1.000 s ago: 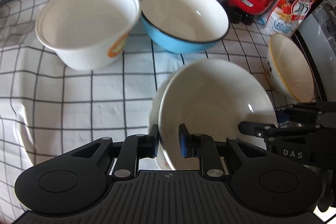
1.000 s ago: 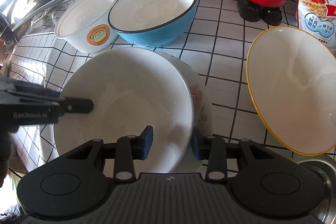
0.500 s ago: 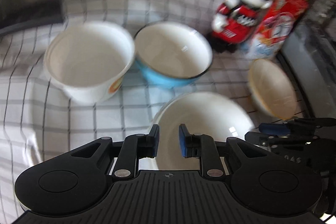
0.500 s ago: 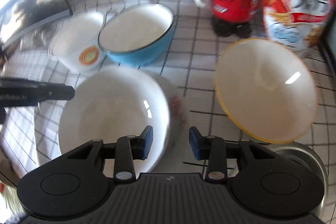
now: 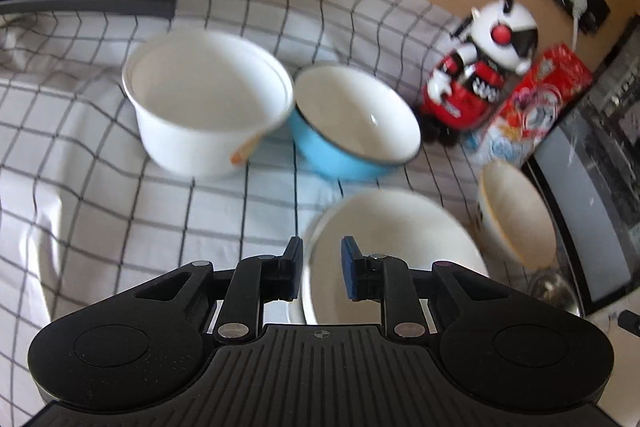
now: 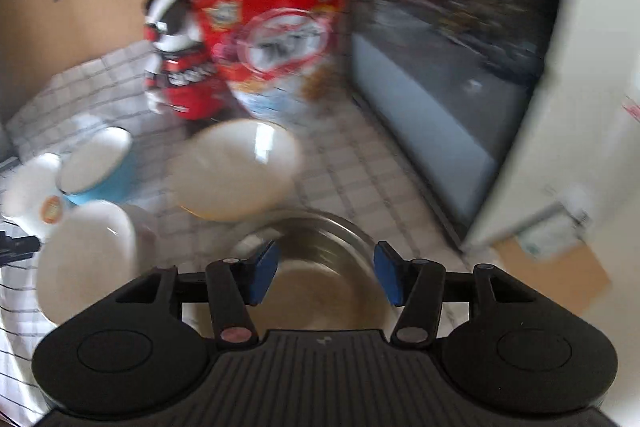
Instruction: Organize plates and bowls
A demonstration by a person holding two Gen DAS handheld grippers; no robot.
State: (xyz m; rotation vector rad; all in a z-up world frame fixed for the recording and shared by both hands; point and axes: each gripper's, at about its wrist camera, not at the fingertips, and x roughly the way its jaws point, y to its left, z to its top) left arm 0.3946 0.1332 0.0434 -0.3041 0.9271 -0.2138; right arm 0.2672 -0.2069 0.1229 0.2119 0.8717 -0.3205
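I have the glossy white bowl (image 5: 394, 247) resting on a plate near me on the checked cloth (image 5: 120, 211), my left gripper (image 5: 320, 273) parted astride its rim, not pinching. My right gripper (image 6: 326, 275), jaws just widened and empty, hovers above the steel bowl (image 6: 320, 267); I judge that's next to stack.

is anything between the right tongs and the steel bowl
Nothing visible. The right tongs, whose jaws have just been opening with nothing between them, hang open directly over the steel bowl. The yellow-rimmed bowl lies beyond it, out of the way.
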